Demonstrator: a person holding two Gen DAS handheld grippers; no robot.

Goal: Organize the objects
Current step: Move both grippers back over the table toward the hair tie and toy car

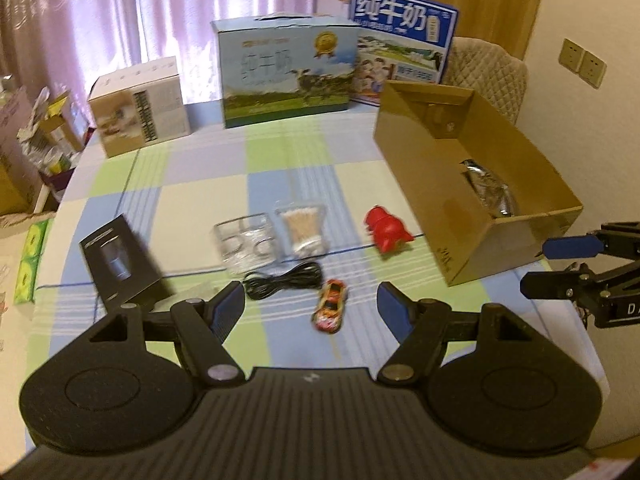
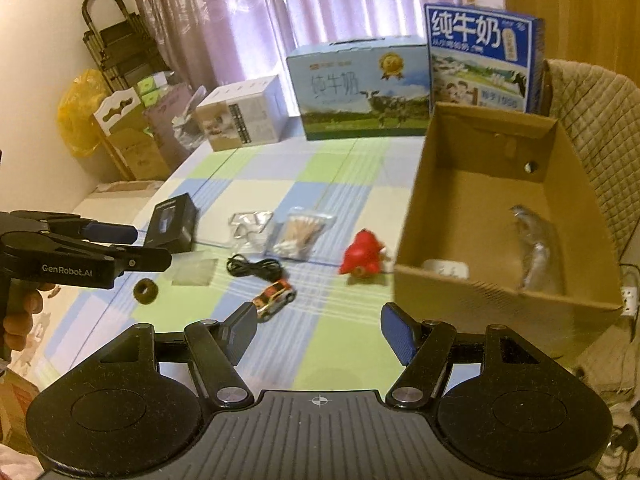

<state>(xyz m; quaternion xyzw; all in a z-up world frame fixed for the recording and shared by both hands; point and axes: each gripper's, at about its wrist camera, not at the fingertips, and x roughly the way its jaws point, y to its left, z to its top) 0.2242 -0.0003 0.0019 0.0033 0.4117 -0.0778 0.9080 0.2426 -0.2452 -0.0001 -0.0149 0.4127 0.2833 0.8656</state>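
Observation:
My left gripper (image 1: 311, 304) is open and low over the checked tablecloth, with the small orange toy car (image 1: 330, 311) just ahead between its fingers, not touched. Beyond lie a black cable (image 1: 284, 286), a bag of cotton swabs (image 1: 302, 230), a clear bag (image 1: 244, 244), a black box (image 1: 120, 268) and a red toy (image 1: 386, 230). My right gripper (image 2: 319, 320) is open and empty, nearer than the toy car (image 2: 275, 298) and the red toy (image 2: 362, 258). An open cardboard box (image 2: 480, 296) at the right holds a silver foil bag (image 2: 534, 240) and a white item (image 2: 446, 268).
Two milk cartons (image 1: 288, 72) (image 1: 404, 36) and a white box (image 1: 140, 104) line the table's far edge. A quilted chair (image 2: 592, 120) stands behind the cardboard box. A brown ring (image 2: 145, 291) and a small clear bag (image 2: 194, 272) lie at the left. Clutter fills the floor left of the table.

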